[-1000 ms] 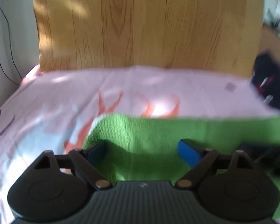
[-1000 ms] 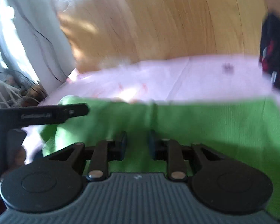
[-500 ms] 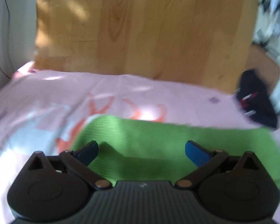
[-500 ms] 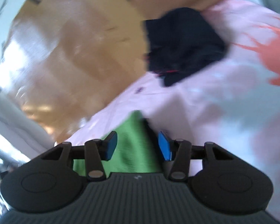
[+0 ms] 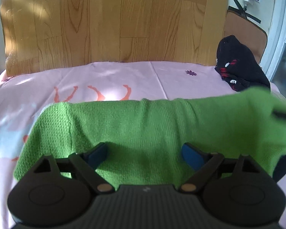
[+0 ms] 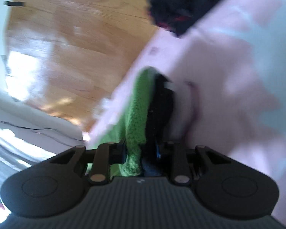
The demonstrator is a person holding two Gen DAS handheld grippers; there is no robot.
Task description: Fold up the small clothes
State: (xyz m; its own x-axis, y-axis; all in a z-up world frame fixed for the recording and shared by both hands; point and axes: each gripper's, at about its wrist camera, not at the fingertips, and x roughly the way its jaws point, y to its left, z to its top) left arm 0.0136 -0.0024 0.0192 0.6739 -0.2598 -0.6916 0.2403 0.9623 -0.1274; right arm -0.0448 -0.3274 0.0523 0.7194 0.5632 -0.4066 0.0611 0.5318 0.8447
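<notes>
While the left gripper (image 5: 144, 152) hovers low in the left wrist view with its blue fingers (image 5: 191, 155) spread wide, the green knit cloth (image 5: 143, 131) lies under and between them, untouched by either pad; its jaws have just been closing a little, yet they remain far apart. The cloth stretches across the middle of that frame on a pink sheet (image 5: 108, 76) with orange and pale blue prints, and its right end lifts off the sheet toward the right edge, blurred. A dark garment with red and white marks (image 5: 236, 64) sits at the upper right, partly on the sheet, and a wood-grain board (image 5: 114, 22) fills the top. In the rolled, blurred right wrist view, the right gripper (image 6: 141, 152) has just been narrowing and now pinches a bunched edge of the cloth (image 6: 137, 120) between its fingers, low in the centre of the frame. From there the cloth runs up toward the middle. The dark garment (image 6: 181, 2) shows at the top, and the sheet (image 6: 228, 87) fills the right side.
</notes>
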